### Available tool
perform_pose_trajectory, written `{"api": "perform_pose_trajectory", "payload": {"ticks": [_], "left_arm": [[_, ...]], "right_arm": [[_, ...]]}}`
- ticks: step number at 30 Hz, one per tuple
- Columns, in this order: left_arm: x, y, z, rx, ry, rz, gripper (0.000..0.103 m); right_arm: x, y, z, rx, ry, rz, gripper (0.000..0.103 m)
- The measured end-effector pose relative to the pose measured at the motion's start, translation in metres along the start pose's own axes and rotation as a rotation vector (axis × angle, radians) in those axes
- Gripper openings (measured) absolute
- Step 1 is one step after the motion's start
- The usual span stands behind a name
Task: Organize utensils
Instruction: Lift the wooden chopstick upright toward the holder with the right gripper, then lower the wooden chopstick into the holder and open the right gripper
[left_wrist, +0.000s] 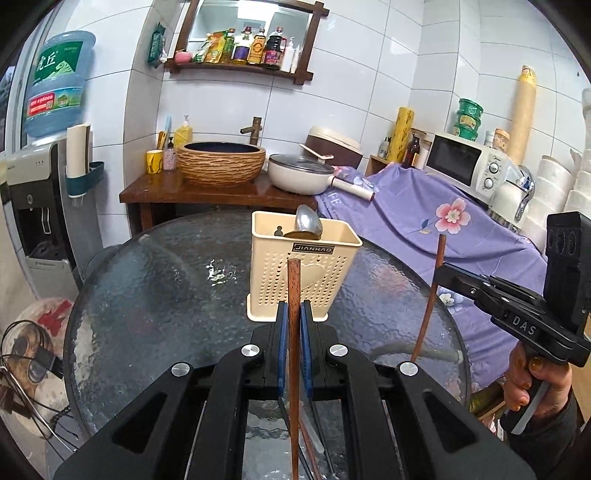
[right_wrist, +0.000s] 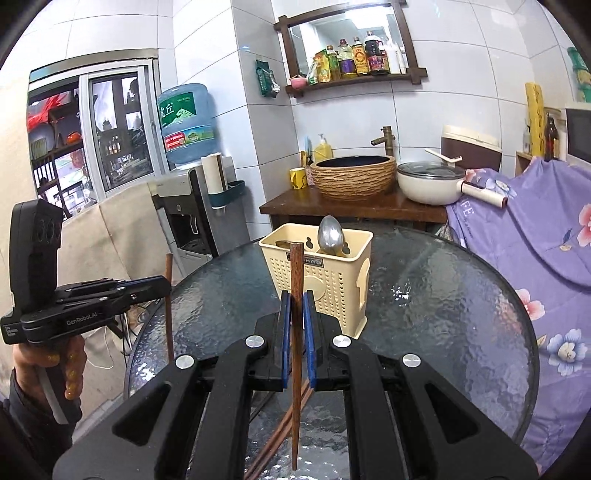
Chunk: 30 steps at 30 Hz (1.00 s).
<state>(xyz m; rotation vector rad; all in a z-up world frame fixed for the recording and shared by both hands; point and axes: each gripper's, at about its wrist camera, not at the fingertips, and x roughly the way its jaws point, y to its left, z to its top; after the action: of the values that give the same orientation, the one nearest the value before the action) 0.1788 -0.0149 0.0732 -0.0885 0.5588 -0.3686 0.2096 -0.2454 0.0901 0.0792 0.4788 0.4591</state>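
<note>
**A:** Where is your left chopstick sitting?

**B:** You have it pinched between the two blue pads of your left gripper. It stands nearly upright, its blunt top poking above the fingertips and its thin end hanging down below them, over the glass table.

**A:** And the other one?

**B:** The same on the other side. Your right gripper is clamped narrowly on the right chopstick, which is upright, with its squared top above the pads and its point down near the glass. From the left camera you see that right gripper off to the side, with the stick crossing its tip.

**A:** What lies beyond the fingers?

**B:** The cream utensil holder stands on the table just ahead of both grippers, well apart from either stick. A metal spoon leans inside it, bowl up. More chopsticks lie flat on the glass beneath your right gripper.

**A:** And around the table?

**B:** A purple floral cloth is draped to the right, and a wooden counter with a woven-look basin and a white pan is behind.
</note>
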Motion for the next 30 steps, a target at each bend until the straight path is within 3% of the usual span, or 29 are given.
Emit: {"api": "perform_pose_trajectory", "payload": {"ticks": [16,23,30], "left_arm": [[-0.009,-0.006,0.049,0.042,-0.084,0.014,0.007],[-0.007,-0.007,0.094,0.037,-0.129,0.01,0.007],[-0.016,-0.009,0.158,0.01,-0.209,-0.008,0.007]], "right_arm": [[-0.005,0.005,0.053,-0.035,-0.051,0.045,0.008],[0.004,0.003,0.098,-0.046,-0.05,0.055,0.008],[0.01,-0.005,0.165,0.008,-0.09,0.08,0.008]]}}
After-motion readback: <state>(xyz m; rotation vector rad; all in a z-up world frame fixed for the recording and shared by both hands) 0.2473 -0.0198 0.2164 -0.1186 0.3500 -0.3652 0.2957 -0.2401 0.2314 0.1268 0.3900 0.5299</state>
